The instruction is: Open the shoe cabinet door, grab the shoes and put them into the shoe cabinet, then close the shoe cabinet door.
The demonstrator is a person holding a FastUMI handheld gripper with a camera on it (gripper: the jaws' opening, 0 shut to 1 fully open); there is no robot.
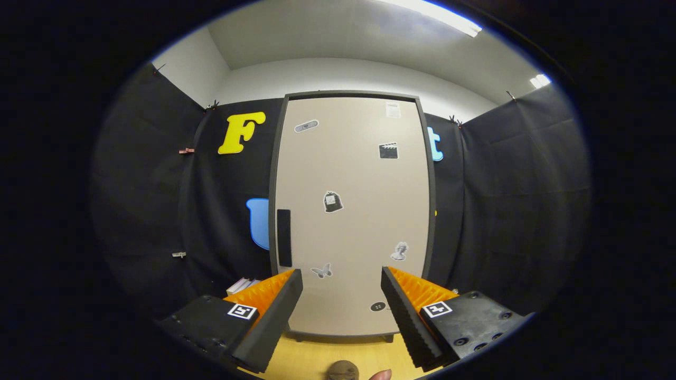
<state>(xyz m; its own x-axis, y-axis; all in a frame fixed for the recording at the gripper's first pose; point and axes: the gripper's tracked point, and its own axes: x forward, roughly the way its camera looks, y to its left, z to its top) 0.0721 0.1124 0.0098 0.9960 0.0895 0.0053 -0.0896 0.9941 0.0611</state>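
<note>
Shoe cabinet stands dead ahead of you, beyond the fingers, against the booth wall. Door is closed, flush in its dark frame, a few small stickers on the face. Long axis is vertical; the door face points straight back at the camera.

The handle is the dark vertical strip on the door's left edge, about mid-height, running parallel to the door's long axis. Hinges are then likely on the right, so expect the door to swing toward you and off to the right.

Claw is released, fingers spread wide, nothing between them, well short of the door. The handle sits just above the left finger, off your centreline.

Step in hand: open the door. Shift left so the handle sits between the fingers, go in square to the door, then pinch or hook the strip at mid-length. Pull along the hinge arc, not straight back, or the grip slips.

Something rounded lies on the wooden floor below the fingers, with a fingertip beside it. Can't tell whether it's a shoe.
</note>
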